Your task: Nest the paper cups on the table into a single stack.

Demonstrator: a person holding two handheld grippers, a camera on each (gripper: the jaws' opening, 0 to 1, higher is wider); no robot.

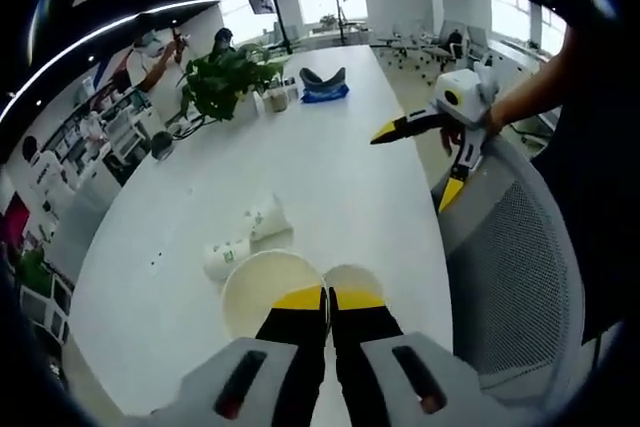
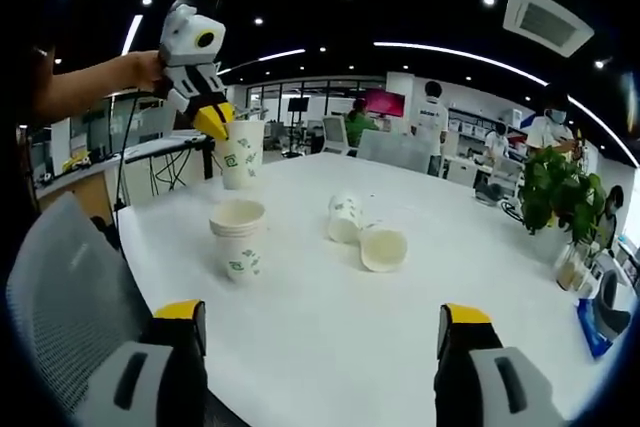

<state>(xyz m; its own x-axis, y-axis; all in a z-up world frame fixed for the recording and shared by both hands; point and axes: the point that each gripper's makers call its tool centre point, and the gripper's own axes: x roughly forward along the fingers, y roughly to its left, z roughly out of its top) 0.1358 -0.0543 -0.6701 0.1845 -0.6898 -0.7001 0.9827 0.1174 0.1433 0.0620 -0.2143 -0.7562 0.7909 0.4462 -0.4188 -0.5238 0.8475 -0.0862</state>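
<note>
- Above the white table, at ten o'clock, the left gripper pinches a paper cup by its rim, over the stack.
- Two cups lie tipped at one o'clock, seemingly touching.
- The right gripper stands wide apart, holding nothing.

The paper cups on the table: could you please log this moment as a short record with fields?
held cup: left gripper has its jaws shut on the rim of one upright paper cup, lifted above the stack
stack: nested cups upright on the white table
loose cups: two cups lying on their sides, right of the stack in the right gripper view
right gripper: jaws wide open, holding nothing
background: potted plant at the table's far end
</note>
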